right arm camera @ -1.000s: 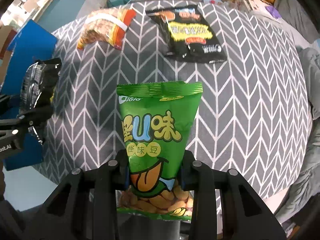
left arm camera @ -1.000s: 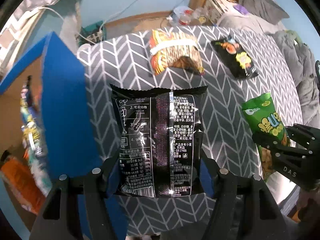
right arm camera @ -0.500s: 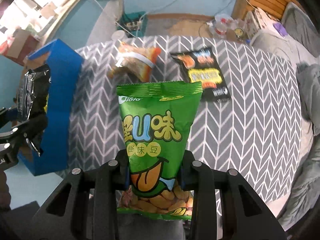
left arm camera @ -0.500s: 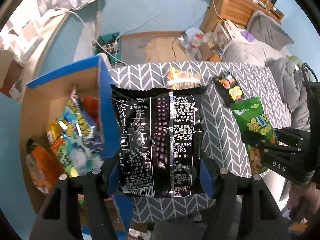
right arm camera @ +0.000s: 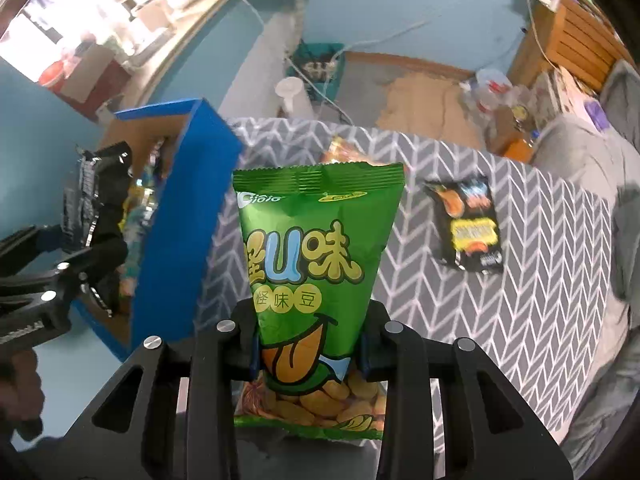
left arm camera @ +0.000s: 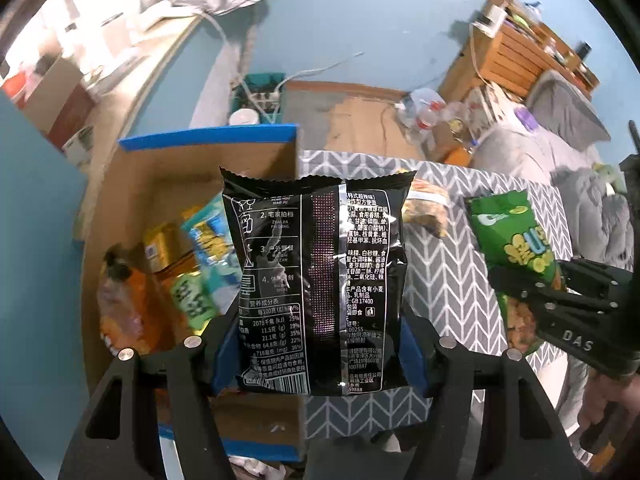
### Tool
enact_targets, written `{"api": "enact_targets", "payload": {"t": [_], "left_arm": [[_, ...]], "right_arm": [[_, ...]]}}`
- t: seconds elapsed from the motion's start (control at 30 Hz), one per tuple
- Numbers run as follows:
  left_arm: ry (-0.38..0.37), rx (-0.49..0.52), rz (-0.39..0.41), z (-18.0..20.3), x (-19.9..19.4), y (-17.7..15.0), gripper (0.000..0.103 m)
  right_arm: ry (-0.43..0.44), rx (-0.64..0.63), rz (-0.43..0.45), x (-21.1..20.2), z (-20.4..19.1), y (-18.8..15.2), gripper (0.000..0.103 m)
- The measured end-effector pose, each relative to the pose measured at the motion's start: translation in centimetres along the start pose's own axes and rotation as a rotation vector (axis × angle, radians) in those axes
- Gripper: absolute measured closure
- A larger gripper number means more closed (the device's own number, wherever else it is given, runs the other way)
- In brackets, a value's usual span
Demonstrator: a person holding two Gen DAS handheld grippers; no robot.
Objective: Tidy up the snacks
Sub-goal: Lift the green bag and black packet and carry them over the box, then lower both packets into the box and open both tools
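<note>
My left gripper (left arm camera: 316, 344) is shut on a black snack packet (left arm camera: 316, 272), held high over the edge between the blue cardboard box (left arm camera: 208, 136) and the table with the grey chevron cloth (left arm camera: 448, 288). My right gripper (right arm camera: 308, 344) is shut on a green bean snack bag (right arm camera: 312, 256), raised above the chevron cloth (right arm camera: 520, 320). In the left wrist view the green bag (left arm camera: 508, 236) and the right gripper (left arm camera: 532, 300) hang at the right. In the right wrist view the black packet (right arm camera: 86, 200) and the left gripper (right arm camera: 84, 268) hover over the box (right arm camera: 180, 232) at the left.
Several snack bags lie inside the box (left arm camera: 172, 272). An orange snack bag (left arm camera: 426, 208) and a black chip bag (right arm camera: 468, 224) rest on the cloth. Beyond the table are a wooden shelf (left arm camera: 516, 56), grey bedding (left arm camera: 568, 148) and floor clutter.
Both grippers have risen with their bags held fast, so the table looks smaller and farther below. The box's inside has come into the left wrist view under the black packet.
</note>
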State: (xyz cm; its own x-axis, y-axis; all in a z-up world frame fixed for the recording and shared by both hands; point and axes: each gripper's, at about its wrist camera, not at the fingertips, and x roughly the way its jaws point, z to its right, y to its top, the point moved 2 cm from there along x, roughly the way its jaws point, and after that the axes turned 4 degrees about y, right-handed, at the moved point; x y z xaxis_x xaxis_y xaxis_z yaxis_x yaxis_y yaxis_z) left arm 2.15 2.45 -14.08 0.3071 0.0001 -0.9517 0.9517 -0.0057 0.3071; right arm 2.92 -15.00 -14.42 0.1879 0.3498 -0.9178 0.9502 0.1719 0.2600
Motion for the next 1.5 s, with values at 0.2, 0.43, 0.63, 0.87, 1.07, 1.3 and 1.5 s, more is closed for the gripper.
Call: {"api": "enact_targets", "payload": {"t": [0.2, 0.43, 0.63, 0.87, 1.07, 1.3, 1.5], "left_arm": [[0.028, -0.089, -0.014, -3.7, 0.0, -1.0, 0.035], [0.056, -0.188, -0.036, -7.7, 0.5, -2.1, 0.035], [0.077, -0.256, -0.062, -10.6, 1.5, -2.9, 0.035], [0.072, -0.337, -0.088, -12.7, 2.4, -3.6, 0.035], [0.099, -0.344, -0.087, -13.0, 2.0, -3.8, 0.033], [0.104, -0.387, -0.087, -14.6, 1.4, -4.6, 0.03], [0.103, -0.412, -0.076, -15.7, 0.7, -4.6, 0.03]], "right_arm": [[0.037, -0.058, 0.002, 0.5, -3.3, 1.6, 0.071], [0.081, -0.124, -0.002, 1.5, -7.2, 2.9, 0.071], [0.124, -0.172, -0.016, 2.5, -10.3, 3.8, 0.071], [0.184, -0.231, -0.049, 4.2, -14.4, 5.1, 0.071], [0.205, -0.272, -0.088, 6.2, -17.1, 5.7, 0.071], [0.205, -0.3, -0.128, 8.3, -19.3, 6.3, 0.071], [0.192, -0.318, -0.15, 9.0, -20.5, 6.8, 0.067]]}}
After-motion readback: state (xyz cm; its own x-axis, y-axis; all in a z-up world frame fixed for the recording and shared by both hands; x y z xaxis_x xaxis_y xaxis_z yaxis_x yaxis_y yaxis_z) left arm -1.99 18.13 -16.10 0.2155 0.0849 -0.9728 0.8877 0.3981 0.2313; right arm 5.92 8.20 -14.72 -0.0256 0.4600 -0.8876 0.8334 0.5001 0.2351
